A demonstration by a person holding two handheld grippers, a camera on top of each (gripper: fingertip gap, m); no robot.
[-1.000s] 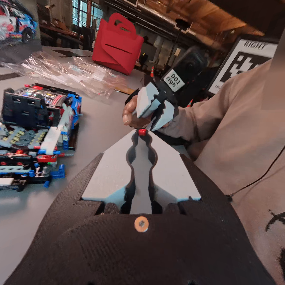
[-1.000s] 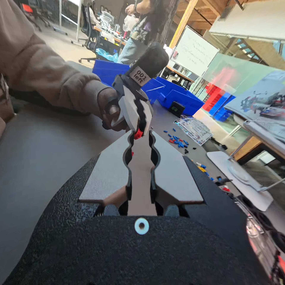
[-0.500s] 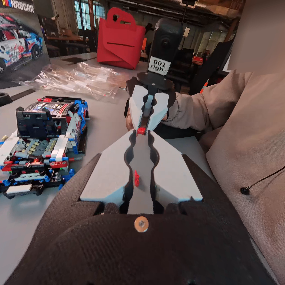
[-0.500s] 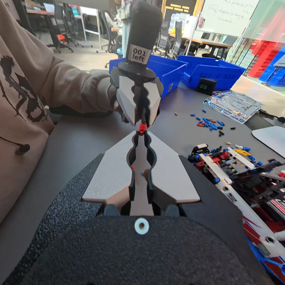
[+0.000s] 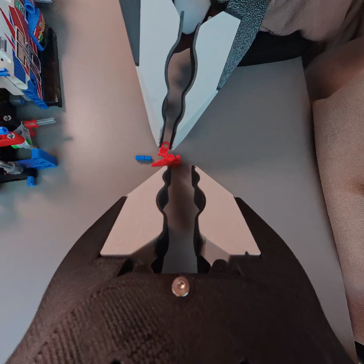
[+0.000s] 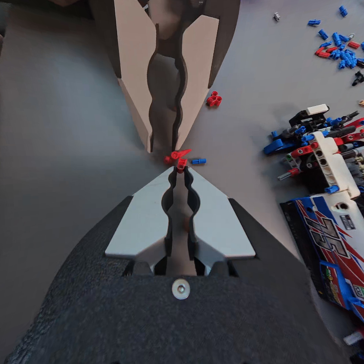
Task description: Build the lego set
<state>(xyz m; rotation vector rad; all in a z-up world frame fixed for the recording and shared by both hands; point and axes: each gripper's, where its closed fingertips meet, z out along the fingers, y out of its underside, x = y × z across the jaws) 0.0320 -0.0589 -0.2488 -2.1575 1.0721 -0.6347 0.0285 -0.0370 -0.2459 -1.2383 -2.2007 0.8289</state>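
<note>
The lego car [image 6: 323,173] is partly built: its white, blue and black frame and a printed body panel lie well to the right of the right gripper's fingers, with loose blue and red pins [image 6: 340,49] spread beyond it, so plenty is left to fit. The right gripper [image 6: 180,167] is nearly closed, pinching a small red connector [image 6: 181,164] at its tips, low over the table [image 6: 59,118]. The left gripper [image 5: 181,167] stands open and empty, its tips just short of a red pointed piece [image 5: 167,160] lying on the table. That piece touches or nearly touches the connector; whether they are joined I cannot tell. A blue pin [image 5: 143,157] lies just beside both.
</note>
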